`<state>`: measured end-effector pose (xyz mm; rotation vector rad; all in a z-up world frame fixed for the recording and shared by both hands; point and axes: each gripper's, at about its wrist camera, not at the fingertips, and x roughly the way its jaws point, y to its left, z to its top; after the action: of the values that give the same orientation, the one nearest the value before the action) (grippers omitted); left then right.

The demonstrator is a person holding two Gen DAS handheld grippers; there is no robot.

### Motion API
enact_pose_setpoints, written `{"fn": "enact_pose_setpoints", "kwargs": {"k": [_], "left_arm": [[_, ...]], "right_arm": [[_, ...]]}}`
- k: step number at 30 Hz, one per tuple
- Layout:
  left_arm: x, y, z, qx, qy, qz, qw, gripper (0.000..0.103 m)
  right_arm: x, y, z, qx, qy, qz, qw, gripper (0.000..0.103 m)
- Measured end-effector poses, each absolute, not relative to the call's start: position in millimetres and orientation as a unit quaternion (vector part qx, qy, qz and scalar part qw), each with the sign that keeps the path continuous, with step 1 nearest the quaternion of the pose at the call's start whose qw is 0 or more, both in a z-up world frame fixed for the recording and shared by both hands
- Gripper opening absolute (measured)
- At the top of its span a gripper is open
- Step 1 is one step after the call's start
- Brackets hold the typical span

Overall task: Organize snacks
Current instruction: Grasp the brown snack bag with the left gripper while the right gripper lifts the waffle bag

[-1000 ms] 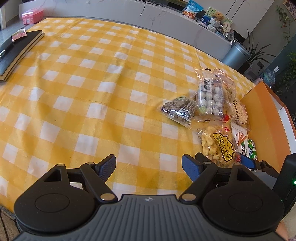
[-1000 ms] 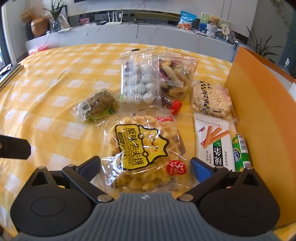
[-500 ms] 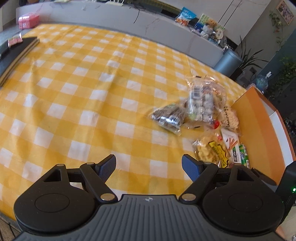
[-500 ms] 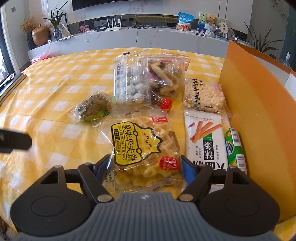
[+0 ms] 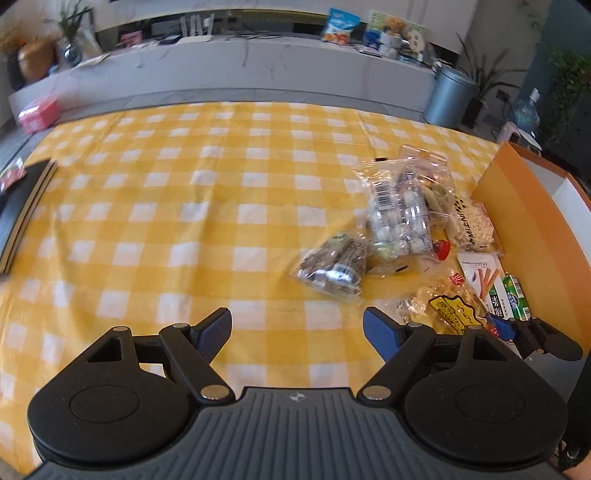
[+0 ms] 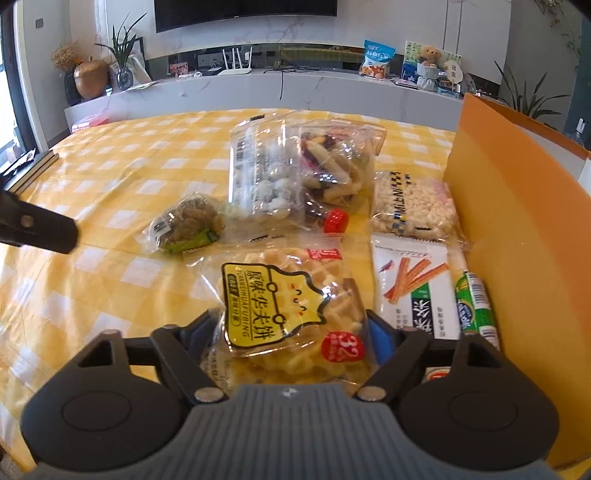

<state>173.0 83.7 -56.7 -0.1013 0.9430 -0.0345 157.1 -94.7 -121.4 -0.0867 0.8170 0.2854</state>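
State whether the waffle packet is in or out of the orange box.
Out: the waffle packet lies on the checked tablecloth, beside the orange box.

Wall-mounted television above a long white marble counter

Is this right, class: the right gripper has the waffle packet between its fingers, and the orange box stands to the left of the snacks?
One part is wrong. The orange box stands to the right of the snacks, as the right wrist view shows. The rest holds: the waffle packet is between the fingers of the right gripper.
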Motion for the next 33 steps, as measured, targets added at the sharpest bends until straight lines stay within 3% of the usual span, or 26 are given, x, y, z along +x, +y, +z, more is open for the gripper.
{"fn": "enact_pose_setpoints", "kwargs": {"k": [9,17,22,23,25,26,33], "left_arm": [[205,39,-74,0.074,0.422,-0.093,0.899,0.096],[242,43,-106,0.023,0.482,-0.083,0.872,0.099],[250,43,-113,0.039,0.473,-0.067,0.878,0.100],[249,43,-113,0.036,0.473,-0.067,0.878,0.099],[246,44,-112,0.026,0.469,-0.061,0.880,0.086],[244,44,-110,0.025,0.463,-0.059,0.884,0.066],[229,50,-101,0.013,0.478,-0.037,0.878,0.061]], "right_arm": [[155,-96,-123,-0.049,0.386,0.146,0.909,0.077],[152,-97,-124,-0.049,0.384,0.149,0.910,0.077],[152,-98,-124,-0.050,0.382,0.151,0.910,0.077],[152,-98,-124,-0.050,0.382,0.151,0.910,0.077],[151,-98,-124,-0.050,0.381,0.151,0.911,0.077],[152,-98,-124,-0.050,0.381,0.151,0.911,0.077],[150,-100,-124,-0.035,0.375,0.143,0.915,0.072]]}}
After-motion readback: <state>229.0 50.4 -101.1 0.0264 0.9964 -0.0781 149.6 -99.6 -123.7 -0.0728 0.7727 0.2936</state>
